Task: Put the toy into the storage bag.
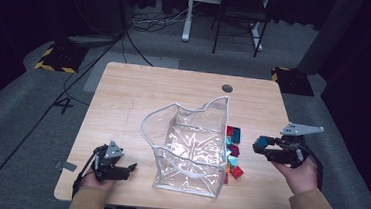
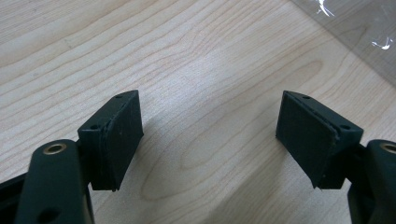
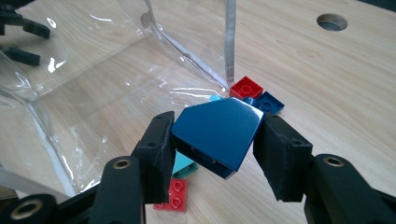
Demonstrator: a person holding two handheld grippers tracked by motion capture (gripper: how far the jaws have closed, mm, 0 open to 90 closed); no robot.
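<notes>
Grey carpet and dark curtains surround a pale wooden bench (image 1: 139,96) with a round cable hole near its far edge.

Right tongs (image 3: 212,140) are clamped on a dark blue glossy plastic building block with a sloped face (image 3: 217,133), lifted clear of the bench just to the right of a clear soft plastic bag with a white-trimmed open mouth (image 1: 190,145). I judge the block light, rigid and slick; the pads press two opposite flat sides, which looks the surest hold, since the slanted face would let pads slide off. In the right gripper view its slope faces up and away from the camera, with the hollow underside turned down toward it; its long axis seems to run across the jaws, though that is hard to tell.

Beneath it, against the bag's right wall, lies a loose heap of red, blue and teal plastic bricks (image 1: 233,156).

Left tongs (image 1: 129,169) stand wide apart, holding nothing, low over bare wood left of the bag.
</notes>
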